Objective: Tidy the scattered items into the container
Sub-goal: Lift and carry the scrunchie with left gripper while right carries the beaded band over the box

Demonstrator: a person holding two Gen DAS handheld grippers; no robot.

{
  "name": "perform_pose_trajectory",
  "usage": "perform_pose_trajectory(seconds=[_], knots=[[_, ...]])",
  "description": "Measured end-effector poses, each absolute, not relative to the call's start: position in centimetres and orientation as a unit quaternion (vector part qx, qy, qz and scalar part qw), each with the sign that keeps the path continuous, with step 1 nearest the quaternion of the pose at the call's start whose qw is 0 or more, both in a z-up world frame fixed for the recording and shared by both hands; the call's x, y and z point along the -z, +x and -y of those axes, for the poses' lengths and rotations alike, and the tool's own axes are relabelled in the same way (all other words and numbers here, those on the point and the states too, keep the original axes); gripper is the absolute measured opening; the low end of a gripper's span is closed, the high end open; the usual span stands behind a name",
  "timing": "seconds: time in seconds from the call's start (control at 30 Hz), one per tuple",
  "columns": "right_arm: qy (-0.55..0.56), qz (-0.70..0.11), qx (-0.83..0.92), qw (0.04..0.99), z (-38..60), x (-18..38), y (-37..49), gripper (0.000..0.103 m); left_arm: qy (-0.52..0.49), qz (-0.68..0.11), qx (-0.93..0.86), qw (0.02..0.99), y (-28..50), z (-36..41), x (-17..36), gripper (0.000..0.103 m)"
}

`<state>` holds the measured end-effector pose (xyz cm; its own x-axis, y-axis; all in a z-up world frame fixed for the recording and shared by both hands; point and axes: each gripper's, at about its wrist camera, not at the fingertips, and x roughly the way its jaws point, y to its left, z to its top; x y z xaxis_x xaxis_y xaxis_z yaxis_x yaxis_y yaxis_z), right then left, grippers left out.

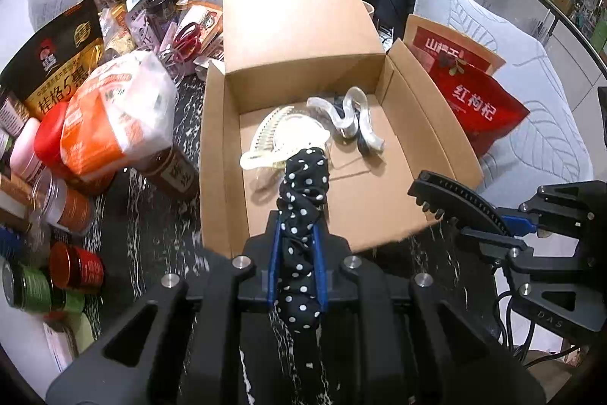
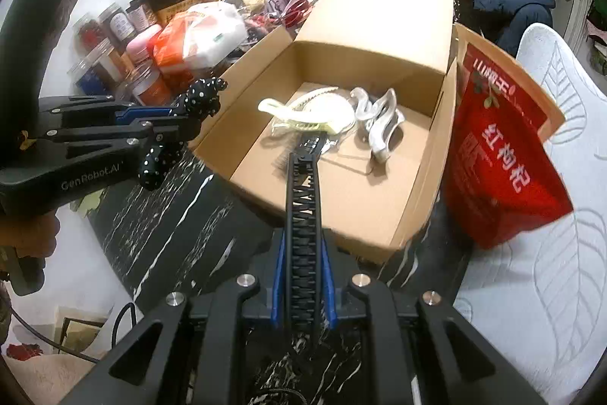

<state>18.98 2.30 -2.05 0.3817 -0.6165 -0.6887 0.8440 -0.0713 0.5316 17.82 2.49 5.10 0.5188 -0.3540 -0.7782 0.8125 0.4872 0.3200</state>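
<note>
Left gripper (image 1: 297,234): fingers pinching black white-dotted fabric scrunchie (image 1: 301,200), over open brown cardboard box (image 1: 425,109). Right gripper (image 2: 303,249): fingers pinching black toothed plastic hair clip (image 2: 303,215). Box contents: cream claw clip (image 1: 284,143), translucent wavy clip (image 1: 353,116).

Left wrist view sits just behind its own left gripper (image 1: 297,234), looking forward and steeply down into the open brown cardboard box (image 1: 428,124) from the near edge — close in, box fills the centre. Right wrist view does the same from behind the right gripper (image 2: 303,211), set further right, box (image 2: 432,154) seen at a slant. Both share the box interior, the black white-veined marble tabletop (image 1: 159,234) (image 2: 163,215), the red printed pouch (image 1: 478,109) (image 2: 504,166) beside the box — and each view catches the other gripper at its side edge.
</note>
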Motion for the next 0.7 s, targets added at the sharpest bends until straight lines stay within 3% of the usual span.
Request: perform_pose_trajectory(seconds=[0.7], knots=[[0.502, -0.112, 0.554, 0.655, 6.2, 3.8, 12.9, 0.016, 0.375, -0.338, 0.397, 0.766, 24.0, 7.3, -3.6, 0.014]])
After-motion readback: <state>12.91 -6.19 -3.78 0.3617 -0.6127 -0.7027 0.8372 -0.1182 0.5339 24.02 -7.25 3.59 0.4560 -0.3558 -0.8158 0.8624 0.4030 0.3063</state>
